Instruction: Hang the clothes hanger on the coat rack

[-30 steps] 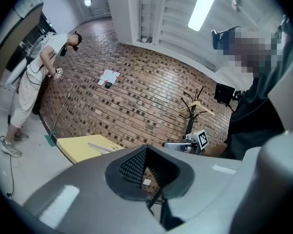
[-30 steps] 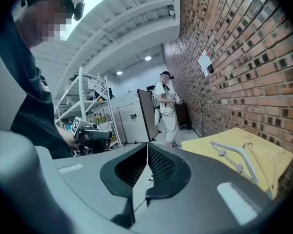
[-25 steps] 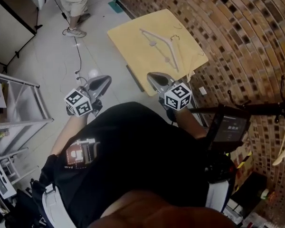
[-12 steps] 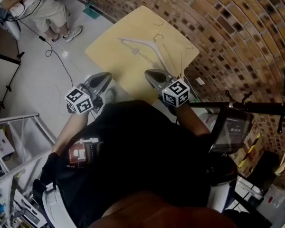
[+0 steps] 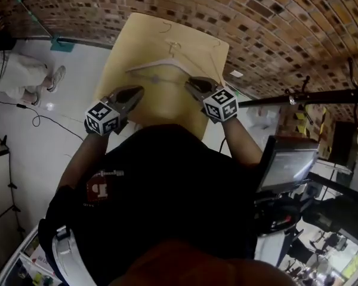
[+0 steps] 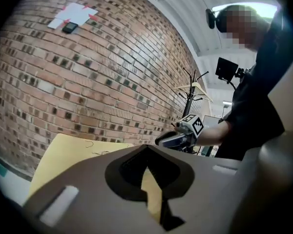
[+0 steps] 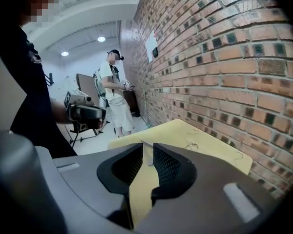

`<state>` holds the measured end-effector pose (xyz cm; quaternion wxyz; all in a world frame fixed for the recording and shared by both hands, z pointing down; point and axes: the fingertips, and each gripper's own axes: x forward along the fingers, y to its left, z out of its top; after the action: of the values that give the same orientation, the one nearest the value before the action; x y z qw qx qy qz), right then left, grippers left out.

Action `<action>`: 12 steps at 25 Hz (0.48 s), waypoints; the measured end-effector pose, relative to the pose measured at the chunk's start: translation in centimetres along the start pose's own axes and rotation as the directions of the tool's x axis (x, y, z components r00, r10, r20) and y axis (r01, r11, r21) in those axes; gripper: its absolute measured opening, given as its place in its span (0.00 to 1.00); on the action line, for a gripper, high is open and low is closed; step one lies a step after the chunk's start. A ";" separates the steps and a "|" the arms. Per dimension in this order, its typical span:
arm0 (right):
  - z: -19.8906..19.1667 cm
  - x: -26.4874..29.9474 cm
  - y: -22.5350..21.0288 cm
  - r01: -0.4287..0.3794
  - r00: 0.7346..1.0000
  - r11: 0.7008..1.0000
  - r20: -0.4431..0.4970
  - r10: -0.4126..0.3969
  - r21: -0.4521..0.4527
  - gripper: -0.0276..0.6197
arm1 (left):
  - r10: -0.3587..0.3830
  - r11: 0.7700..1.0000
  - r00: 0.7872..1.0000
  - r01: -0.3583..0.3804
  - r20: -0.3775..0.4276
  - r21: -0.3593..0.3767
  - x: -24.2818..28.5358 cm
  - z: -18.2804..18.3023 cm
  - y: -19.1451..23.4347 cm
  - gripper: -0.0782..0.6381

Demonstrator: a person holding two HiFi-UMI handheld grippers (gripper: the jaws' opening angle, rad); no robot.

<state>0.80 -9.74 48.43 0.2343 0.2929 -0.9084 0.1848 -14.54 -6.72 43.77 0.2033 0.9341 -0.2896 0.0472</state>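
Right gripper (image 5: 191, 84) nearer table (image 5: 134, 40), jaws parting empty, left gripper (image 5: 137, 92) closed, pale hanger (image 5: 150, 65) flat.

Free passage left of table (image 5: 131, 52); brick wall (image 5: 256, 16) close behind table; coat rack (image 5: 322, 96) blocks right of table.

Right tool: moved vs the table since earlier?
Yes: right tool advanced from the table's near edge inward to the hanger; jaws have just been opening, hanger showing between them, ungripped.
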 end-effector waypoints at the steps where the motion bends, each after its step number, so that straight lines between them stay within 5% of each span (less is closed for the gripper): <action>1: -0.3 0.6 -1.1 0.030 0.999 1.000 -0.034 -0.030 0.003 0.17 | -0.014 1.000 1.000 0.014 -0.023 0.008 0.6 0.0 1.1 0.10; 7: -5.7 3.1 -8.1 0.167 0.954 0.986 -0.251 -0.163 -0.005 0.21 | -0.046 0.997 0.993 0.040 -0.110 -0.060 4.8 -2.9 5.6 0.10; 12: -10.3 6.4 -13.9 0.184 0.906 0.982 -0.382 -0.184 -0.037 0.27 | -0.033 0.996 0.991 0.022 -0.133 -0.085 9.3 -6.3 8.0 0.10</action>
<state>8.06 -18.27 63.09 0.4238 0.3352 -0.8134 0.2153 -11.14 -15.02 54.31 0.2617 0.9234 -0.2643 0.0951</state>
